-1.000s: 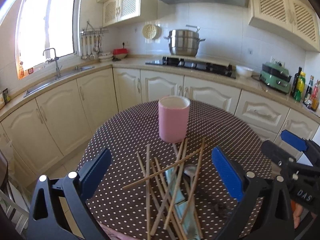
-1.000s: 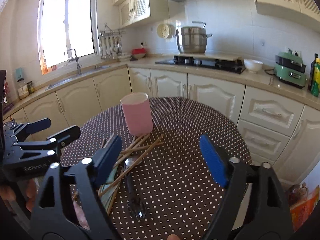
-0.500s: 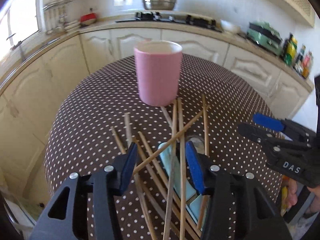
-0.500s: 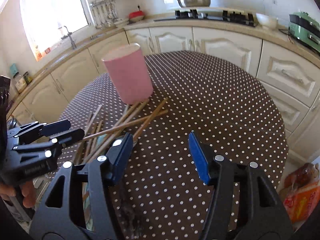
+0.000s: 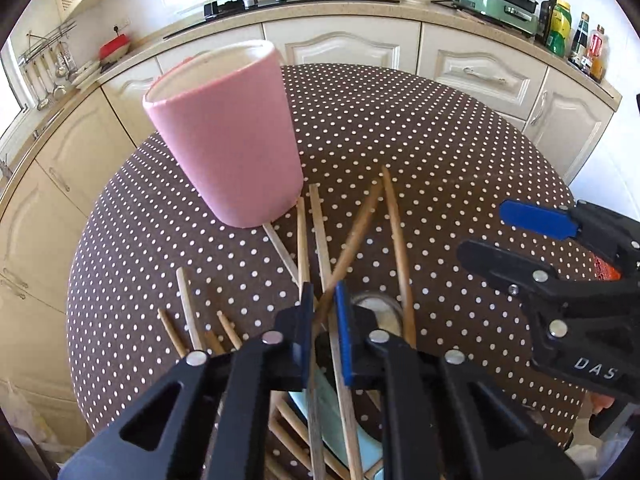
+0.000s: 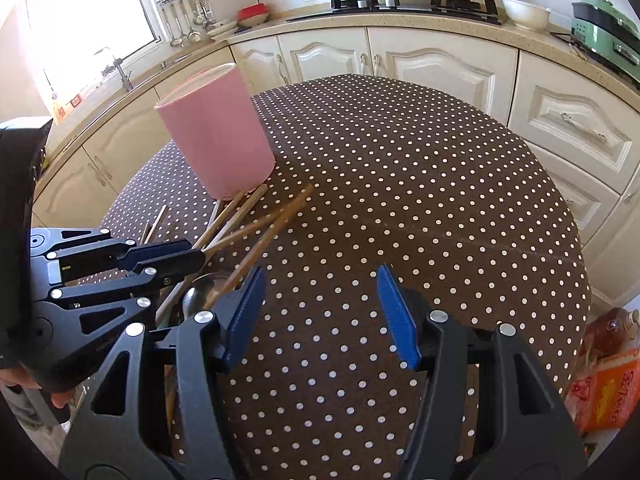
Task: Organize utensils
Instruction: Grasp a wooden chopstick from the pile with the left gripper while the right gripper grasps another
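A pink cup [image 5: 228, 136] stands upright on the round dotted table [image 5: 440, 152]; it also shows in the right wrist view [image 6: 218, 136]. Several wooden chopsticks [image 5: 394, 232] lie crossed in a pile in front of it, over a metal spoon [image 5: 376, 308] and a pale blue piece [image 5: 332, 404]. My left gripper [image 5: 323, 304] is low over the pile, shut on a chopstick [image 5: 352, 236] that slants up to the right; it shows at left in the right wrist view [image 6: 168, 258]. My right gripper [image 6: 320, 312] is open and empty above bare tablecloth, right of the pile.
Cream kitchen cabinets [image 6: 440, 60] and a counter with a hob [image 6: 416, 4] curve behind the table. A green appliance [image 5: 496, 0] and bottles [image 5: 560, 24] stand at the back right. An orange packet [image 6: 608, 392] lies on the floor past the table's right edge.
My left gripper has dropped toward the chopstick pile and its jaws have closed from wide open onto one chopstick. My right gripper has moved lower and stayed open.
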A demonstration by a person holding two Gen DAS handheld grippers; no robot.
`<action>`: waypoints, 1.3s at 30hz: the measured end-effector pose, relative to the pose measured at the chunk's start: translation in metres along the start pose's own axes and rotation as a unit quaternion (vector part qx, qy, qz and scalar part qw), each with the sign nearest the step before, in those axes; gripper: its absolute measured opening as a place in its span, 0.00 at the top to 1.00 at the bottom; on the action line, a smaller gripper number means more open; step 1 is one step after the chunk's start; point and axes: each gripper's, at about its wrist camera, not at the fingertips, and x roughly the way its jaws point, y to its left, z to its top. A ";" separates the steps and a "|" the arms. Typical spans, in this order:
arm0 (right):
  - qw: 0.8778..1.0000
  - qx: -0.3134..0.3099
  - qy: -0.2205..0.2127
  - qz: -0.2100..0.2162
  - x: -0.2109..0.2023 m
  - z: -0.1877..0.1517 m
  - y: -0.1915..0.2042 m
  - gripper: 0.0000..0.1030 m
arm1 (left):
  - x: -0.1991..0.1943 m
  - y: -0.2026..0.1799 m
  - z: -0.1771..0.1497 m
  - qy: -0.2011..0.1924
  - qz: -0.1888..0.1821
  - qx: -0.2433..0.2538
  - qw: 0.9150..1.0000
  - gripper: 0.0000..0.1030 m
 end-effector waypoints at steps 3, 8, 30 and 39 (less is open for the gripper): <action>1.000 0.000 0.003 0.002 0.003 0.002 -0.001 0.44 | 0.004 0.000 0.004 0.004 0.000 0.005 1.000 0.90; 1.000 0.000 0.019 0.009 0.015 0.007 0.001 0.44 | 0.002 0.006 -0.002 -0.002 -0.011 -0.012 1.000 0.94; 0.989 -0.095 0.101 -0.051 0.060 0.023 0.044 0.83 | -0.044 0.058 -0.050 -0.045 -0.037 -0.142 0.988 0.95; 0.984 -0.103 0.147 -0.016 0.070 0.042 0.023 0.94 | -0.016 0.075 -0.041 0.006 -0.034 -0.171 0.985 0.94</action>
